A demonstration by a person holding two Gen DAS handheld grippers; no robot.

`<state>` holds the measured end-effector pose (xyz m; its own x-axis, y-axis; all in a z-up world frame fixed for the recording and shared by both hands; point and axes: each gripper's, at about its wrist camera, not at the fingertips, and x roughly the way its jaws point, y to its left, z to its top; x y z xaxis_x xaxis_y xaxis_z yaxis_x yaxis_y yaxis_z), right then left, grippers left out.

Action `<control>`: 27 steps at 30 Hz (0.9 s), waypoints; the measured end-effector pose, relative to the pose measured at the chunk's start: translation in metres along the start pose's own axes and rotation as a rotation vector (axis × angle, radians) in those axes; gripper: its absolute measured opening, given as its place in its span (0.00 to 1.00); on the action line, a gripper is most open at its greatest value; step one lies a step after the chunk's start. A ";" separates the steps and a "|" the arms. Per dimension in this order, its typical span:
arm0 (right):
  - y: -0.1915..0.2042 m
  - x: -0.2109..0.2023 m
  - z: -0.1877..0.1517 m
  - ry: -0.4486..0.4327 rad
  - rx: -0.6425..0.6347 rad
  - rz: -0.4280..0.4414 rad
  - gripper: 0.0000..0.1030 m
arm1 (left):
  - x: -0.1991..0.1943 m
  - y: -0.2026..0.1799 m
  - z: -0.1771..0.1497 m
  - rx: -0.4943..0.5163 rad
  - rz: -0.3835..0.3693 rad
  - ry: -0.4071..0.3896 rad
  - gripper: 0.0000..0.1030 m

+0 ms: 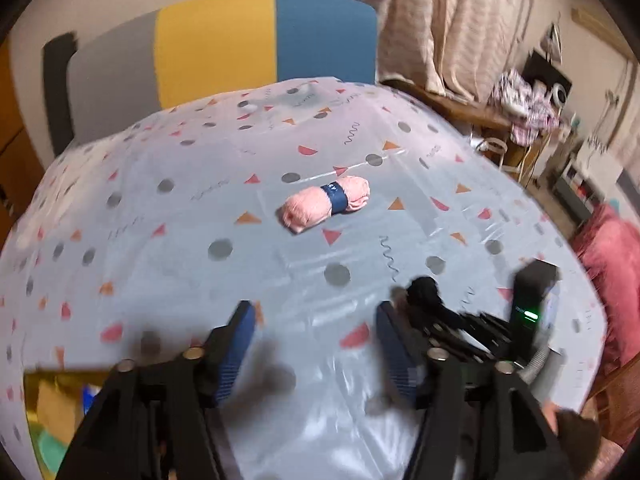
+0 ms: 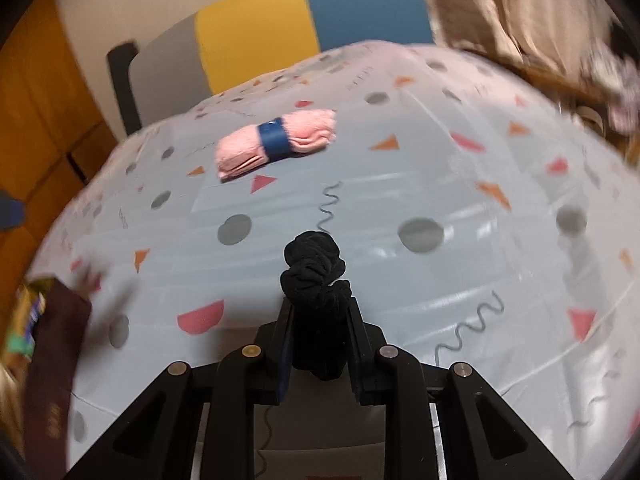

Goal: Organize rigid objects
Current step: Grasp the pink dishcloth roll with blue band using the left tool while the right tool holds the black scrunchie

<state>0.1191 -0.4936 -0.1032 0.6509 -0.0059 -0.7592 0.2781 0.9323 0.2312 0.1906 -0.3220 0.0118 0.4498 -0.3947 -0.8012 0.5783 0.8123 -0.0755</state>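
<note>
A: Item one, left gripper point(image 1: 314, 320)?
B: Jaws apart, nothing between them. Blue pads, black frame. Only the patterned cover of the surface point(image 1: 200, 272) lies beneath.

A: Item two, ahead of the left gripper?
B: Pink yarn skein point(image 1: 326, 204), one piece, with a dark blue band round its middle. It lies flat on the surface, well ahead of the fingertips and slightly to their right, touching neither gripper.

A: Item three, right gripper point(image 2: 320, 312)?
B: Jaws together, clamped on a black yarn bundle point(image 2: 316, 264). The bundle bulges out forward past the fingertips and also hangs below them. In the left wrist view this gripper sits just to the right of the left one, the black bundle at its tip.

A: Position of the pink skein relative to the right gripper?
B: Well ahead and to the left, apart from the black bundle.

A: Other entries?
B: Chair point(image 1: 224, 44) beyond the far edge of the surface, back panels grey, yellow and blue. Beige curtain point(image 1: 440, 20) ahead to the right. A dark maroon object point(image 2: 56, 360) to the left of the right gripper, too blurred to identify.
</note>
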 end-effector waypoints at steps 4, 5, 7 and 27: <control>-0.005 0.002 -0.007 -0.038 0.040 0.010 0.23 | 0.046 -0.013 0.026 0.082 0.016 0.022 0.74; -0.003 0.001 -0.007 -0.042 0.030 0.002 0.23 | 0.058 -0.016 0.032 0.110 0.044 0.028 0.78; -0.001 0.001 -0.007 -0.042 0.021 -0.001 0.23 | 0.079 -0.022 0.043 0.160 0.082 0.036 0.80; -0.028 0.002 -0.012 -0.074 0.160 0.150 0.21 | 0.218 -0.037 0.110 0.350 0.104 0.098 0.80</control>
<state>0.1040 -0.5154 -0.1183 0.7416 0.0961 -0.6639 0.2793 0.8556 0.4359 0.3424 -0.4851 -0.0949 0.4607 -0.2610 -0.8483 0.7382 0.6433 0.2030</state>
